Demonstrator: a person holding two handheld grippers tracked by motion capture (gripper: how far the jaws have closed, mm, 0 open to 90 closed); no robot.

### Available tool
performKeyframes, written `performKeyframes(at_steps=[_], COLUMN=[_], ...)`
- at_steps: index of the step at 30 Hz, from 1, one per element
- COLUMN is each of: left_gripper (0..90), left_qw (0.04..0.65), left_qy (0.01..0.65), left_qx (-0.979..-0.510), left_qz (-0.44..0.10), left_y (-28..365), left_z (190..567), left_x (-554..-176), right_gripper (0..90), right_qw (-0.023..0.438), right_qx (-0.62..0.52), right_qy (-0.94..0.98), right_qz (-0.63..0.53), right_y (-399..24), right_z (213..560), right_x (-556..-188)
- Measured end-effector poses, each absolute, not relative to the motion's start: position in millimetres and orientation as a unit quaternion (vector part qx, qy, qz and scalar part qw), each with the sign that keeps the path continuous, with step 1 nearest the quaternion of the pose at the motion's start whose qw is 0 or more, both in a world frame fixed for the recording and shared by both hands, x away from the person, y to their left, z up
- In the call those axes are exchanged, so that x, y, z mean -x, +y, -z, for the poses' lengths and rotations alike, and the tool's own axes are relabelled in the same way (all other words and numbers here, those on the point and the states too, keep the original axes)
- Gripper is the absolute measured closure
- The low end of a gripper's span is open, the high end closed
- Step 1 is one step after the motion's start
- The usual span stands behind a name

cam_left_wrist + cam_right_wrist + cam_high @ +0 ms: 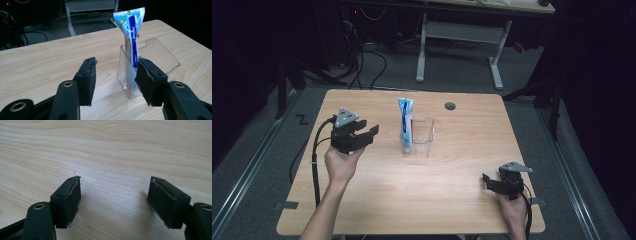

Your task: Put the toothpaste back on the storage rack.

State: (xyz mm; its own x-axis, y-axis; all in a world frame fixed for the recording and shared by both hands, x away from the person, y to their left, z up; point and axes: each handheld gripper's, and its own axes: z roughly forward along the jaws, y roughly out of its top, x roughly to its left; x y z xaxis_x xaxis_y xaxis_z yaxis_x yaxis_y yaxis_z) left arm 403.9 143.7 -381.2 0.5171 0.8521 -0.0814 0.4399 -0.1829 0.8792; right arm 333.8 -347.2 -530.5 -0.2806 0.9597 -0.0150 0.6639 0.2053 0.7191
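Observation:
A clear ribbed plastic cup [418, 136] [150, 62] stands near the middle of the wooden table [412, 190]. A blue and white toothpaste tube [405, 120] [131, 32] stands upright inside it, leaning on its left wall. My left gripper [368, 131] [116, 77] hovers to the left of the cup, jaws open, nothing between them. My right gripper [490, 181] [113, 200] rests low near the table's front right corner, jaws wide open over bare wood.
A grey cable hole [450, 106] sits near the table's far edge. Beyond the table stands a white desk frame [459, 45], with cables on the dark floor. The table's front right corner [539, 227] lies close to my right hand.

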Motion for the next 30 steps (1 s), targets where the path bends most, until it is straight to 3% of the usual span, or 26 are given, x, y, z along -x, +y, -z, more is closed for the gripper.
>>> performKeyframes(at_steps=[30], left_gripper=[48.7], left_qw=[0.459], left_qy=[0.455], left_qx=[-0.732], left_qz=[-0.214], left_y=[161.9], left_z=[398.4], left_x=[-393.7], right_gripper=[26.4], right_qw=[0.240], right_qx=[-0.550], right_qy=[0.738], right_qz=[-0.308], right_y=[-347.2], right_z=[530.5], right_x=[-333.8])
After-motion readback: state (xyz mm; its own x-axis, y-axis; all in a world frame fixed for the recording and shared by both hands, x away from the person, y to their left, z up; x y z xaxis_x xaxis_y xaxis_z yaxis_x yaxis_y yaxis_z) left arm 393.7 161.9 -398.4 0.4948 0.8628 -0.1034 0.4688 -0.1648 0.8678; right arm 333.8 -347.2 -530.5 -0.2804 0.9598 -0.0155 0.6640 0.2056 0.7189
